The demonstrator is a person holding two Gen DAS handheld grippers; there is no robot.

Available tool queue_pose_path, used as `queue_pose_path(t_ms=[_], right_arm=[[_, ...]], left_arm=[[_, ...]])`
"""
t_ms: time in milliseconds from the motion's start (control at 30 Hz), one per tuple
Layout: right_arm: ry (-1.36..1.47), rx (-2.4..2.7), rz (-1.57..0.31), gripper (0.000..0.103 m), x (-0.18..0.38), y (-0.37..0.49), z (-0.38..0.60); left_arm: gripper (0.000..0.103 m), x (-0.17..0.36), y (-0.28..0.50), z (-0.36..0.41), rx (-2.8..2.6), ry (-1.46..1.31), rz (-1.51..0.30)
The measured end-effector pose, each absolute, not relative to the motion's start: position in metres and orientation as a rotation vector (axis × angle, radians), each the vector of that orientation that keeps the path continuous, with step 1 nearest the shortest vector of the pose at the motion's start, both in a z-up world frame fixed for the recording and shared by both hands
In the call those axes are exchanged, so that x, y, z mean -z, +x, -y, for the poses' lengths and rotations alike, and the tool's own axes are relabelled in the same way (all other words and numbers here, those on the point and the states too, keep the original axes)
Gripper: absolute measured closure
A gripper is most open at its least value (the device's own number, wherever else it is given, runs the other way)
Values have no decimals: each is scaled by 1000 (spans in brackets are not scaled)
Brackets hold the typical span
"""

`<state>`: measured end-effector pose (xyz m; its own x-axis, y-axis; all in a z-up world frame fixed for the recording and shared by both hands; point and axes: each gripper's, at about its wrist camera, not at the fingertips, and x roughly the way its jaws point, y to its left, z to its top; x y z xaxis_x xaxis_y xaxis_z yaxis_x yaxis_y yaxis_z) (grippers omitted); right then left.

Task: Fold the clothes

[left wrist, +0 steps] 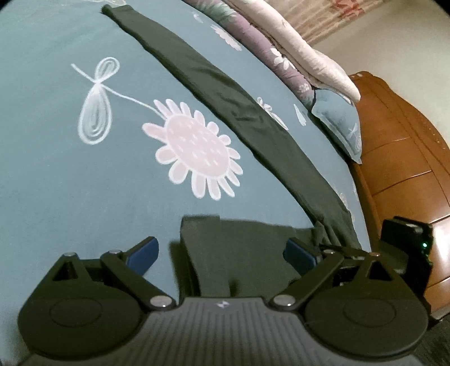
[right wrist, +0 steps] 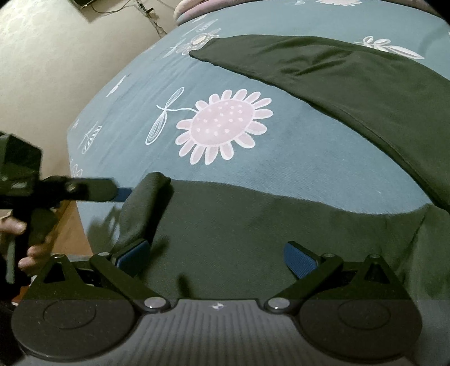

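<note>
This is a bedroom in a home. A bed (left wrist: 56, 140) fills most of both views, covered by a teal sheet (right wrist: 281, 169) printed with pink daisies and white outlined leaves. Along the bed's far edge in the left wrist view lies a folded quilt (left wrist: 309, 56) in pale and purple floral fabric, with a teal pillow (left wrist: 337, 121) at the corner beside it. Just past that corner stands a wooden headboard (left wrist: 407, 169) with carved panels. Plain cream walls (right wrist: 42, 56) rise behind, and cables (right wrist: 152, 17) hang on the wall near the bed's far corner in the right wrist view.
</note>
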<state>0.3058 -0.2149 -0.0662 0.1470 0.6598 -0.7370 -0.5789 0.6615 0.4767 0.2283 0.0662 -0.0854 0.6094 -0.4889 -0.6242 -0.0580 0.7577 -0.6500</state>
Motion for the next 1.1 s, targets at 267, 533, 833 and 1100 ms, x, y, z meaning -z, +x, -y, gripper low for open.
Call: queue_pose_path(t_ms=[267, 533, 833, 1100], right_arm=[[84, -904, -1105, 0, 66, 305, 218], [79, -909, -1110, 0, 67, 308, 216], [52, -911, -1111, 0, 66, 308, 212], [43, -905, -1107, 0, 66, 307, 210]], left_arm=[[7, 95, 240, -59, 361, -740, -869], [7, 83, 216, -64, 436, -806, -812], [8, 111, 230, -58, 483, -887, -836], [32, 109, 214, -53, 428, -793, -891]])
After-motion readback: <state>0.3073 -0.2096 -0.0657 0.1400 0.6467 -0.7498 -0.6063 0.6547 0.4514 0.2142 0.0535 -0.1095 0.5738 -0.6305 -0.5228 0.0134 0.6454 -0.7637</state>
